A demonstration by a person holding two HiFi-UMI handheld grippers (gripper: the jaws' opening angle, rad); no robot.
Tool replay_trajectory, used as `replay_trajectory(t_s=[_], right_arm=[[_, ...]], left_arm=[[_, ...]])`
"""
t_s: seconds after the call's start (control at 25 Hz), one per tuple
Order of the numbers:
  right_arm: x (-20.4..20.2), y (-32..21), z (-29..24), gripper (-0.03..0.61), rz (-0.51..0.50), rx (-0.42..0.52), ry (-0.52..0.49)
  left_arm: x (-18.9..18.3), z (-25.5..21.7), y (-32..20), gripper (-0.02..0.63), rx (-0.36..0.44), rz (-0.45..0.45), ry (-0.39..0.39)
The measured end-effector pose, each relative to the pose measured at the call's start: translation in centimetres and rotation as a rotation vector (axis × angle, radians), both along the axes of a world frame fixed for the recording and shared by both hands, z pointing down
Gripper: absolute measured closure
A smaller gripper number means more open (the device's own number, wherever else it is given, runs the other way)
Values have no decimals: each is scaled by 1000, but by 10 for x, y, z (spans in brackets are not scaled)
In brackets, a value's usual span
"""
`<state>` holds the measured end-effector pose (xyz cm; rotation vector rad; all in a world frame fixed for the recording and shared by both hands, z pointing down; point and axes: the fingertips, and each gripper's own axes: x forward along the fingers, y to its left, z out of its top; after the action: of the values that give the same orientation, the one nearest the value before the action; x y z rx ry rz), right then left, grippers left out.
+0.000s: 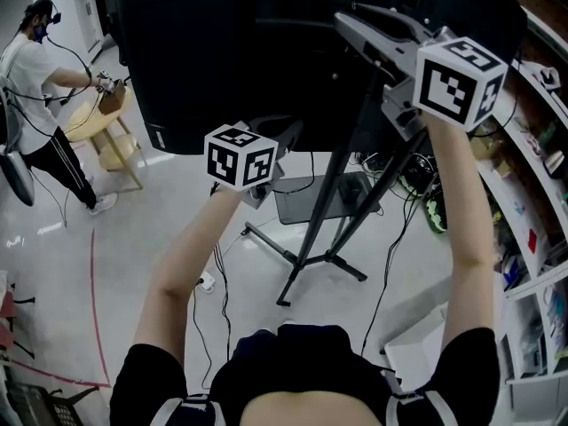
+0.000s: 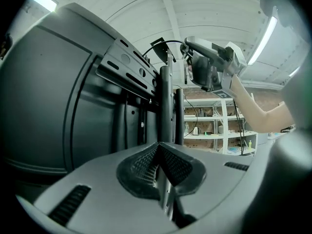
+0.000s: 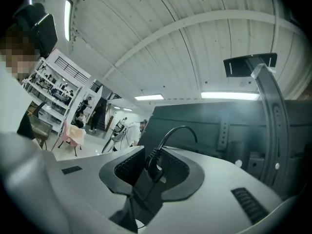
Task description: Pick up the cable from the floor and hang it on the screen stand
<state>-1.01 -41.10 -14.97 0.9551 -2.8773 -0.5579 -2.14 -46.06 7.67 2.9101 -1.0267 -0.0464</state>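
Observation:
My right gripper [image 3: 152, 165] is shut on the black plug end of the cable [image 3: 155, 159]. The cable arcs up out of the jaws and bends toward the back of the big black screen [image 3: 219, 126]. In the head view this gripper [image 1: 352, 21] is raised high against the screen [image 1: 222, 51], above the tripod screen stand [image 1: 324, 229]. The left gripper view shows it [image 2: 191, 47] with the cable [image 2: 163, 43] looping over the mount bracket [image 2: 126, 65]. My left gripper [image 2: 158, 165] is shut with nothing in it, lower down [image 1: 277, 142], facing the stand's post [image 2: 165, 106].
Another person [image 1: 35, 105] stands far left beside a wooden stool [image 1: 106, 136]. Loose cables and a power strip [image 1: 206, 282] lie on the floor by the tripod legs, with a grey plate [image 1: 311, 201] behind them. Cluttered shelves [image 1: 532, 202] line the right side.

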Motion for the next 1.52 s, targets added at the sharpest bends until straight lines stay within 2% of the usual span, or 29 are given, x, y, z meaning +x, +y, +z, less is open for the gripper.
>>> replay_trajectory(t_s=[0.24, 0.52, 0.72, 1.16, 1.28, 1.52], right_arm=[[2, -10, 50, 462, -9, -60, -26], [11, -29, 98, 462, 15, -121, -3], [19, -36, 127, 462, 37, -130, 41], [43, -47, 203, 462, 76, -240, -6], [49, -54, 210, 460, 90, -229, -71], [58, -63, 209, 457, 158, -133, -158]], left_arm=[[1, 9, 1, 611, -15, -5, 5], [3, 17, -2, 611, -24, -18, 6], [3, 15, -4, 611, -19, -29, 15], [5, 32, -3, 611, -45, -41, 11], [5, 37, -4, 611, -47, -48, 9], [11, 47, -1, 611, -46, -47, 17]])
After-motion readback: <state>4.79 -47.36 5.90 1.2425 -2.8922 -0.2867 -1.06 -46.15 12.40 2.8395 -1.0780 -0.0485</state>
